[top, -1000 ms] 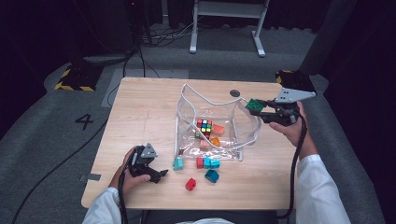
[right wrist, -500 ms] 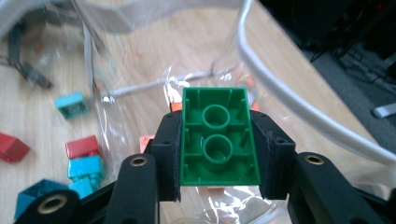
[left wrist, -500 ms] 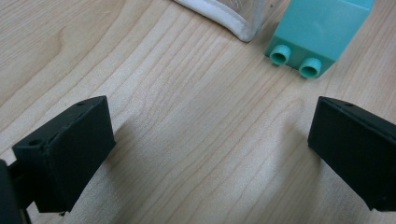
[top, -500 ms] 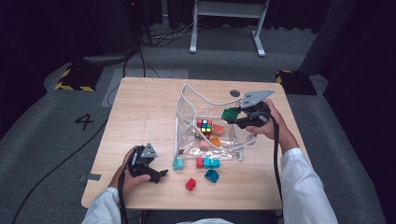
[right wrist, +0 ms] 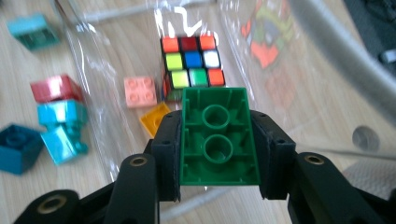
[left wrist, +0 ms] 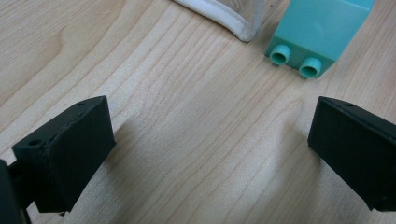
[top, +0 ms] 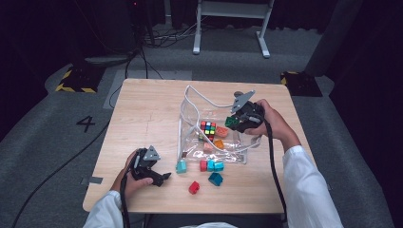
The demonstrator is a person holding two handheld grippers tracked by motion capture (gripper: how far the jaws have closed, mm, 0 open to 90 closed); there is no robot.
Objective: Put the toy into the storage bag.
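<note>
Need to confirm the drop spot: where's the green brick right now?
The green brick is clamped in the right gripper, held over the clear plastic bag right of table centre, just beside the puzzle cube.

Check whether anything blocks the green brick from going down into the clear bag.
Nothing visible blocks it. The right hand-held gripper holds the green brick above the clear bag, whose mouth gapes open. Below lie a puzzle cube and small bricks, with bare bag floor beside them.

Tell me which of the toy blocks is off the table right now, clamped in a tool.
The green block: it sits clamped in the right tool, above the clear bag. The pale mint block, the red block and the others lie loose.
</note>
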